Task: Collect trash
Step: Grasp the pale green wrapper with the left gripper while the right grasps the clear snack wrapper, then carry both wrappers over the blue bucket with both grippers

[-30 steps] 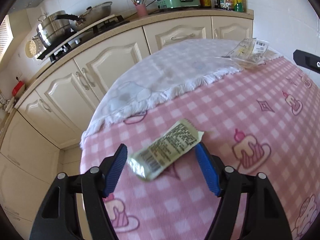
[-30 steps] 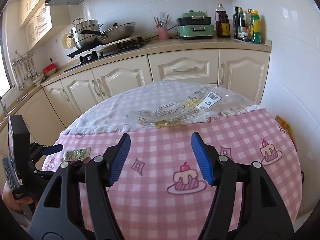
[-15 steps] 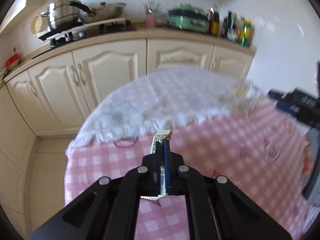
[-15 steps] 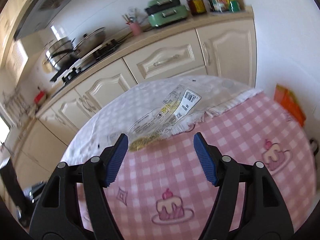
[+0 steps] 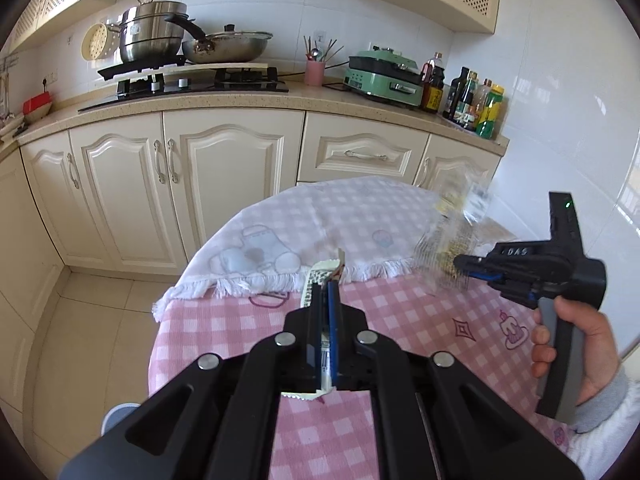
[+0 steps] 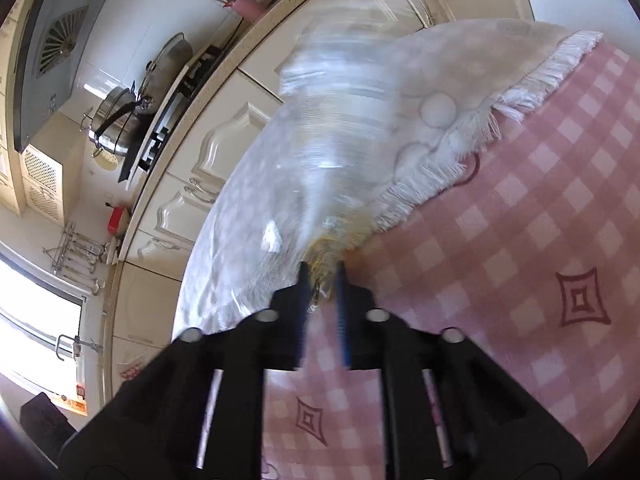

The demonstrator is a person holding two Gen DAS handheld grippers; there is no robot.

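Step in hand: pick-up is done w/ both grippers, so next move looks like carrying both pieces of trash to a bin; no bin shows in either view, so it must be found first.

The table (image 5: 420, 320), w/ pink checked cloth and a white fringed cloth over its far edge, carries nothing else loose that can be made out.

Right gripper (image 5: 464, 261), held in a hand (image 5: 588, 344) near the table's right edge, is clamped on a clear plastic bag (image 6: 340, 120), blurred, its lower end pinched.

Left gripper (image 5: 325, 288) points down toward the cloth seam, clenched on 1 small printed wrapper (image 5: 316, 276), which sticks out past the tips.
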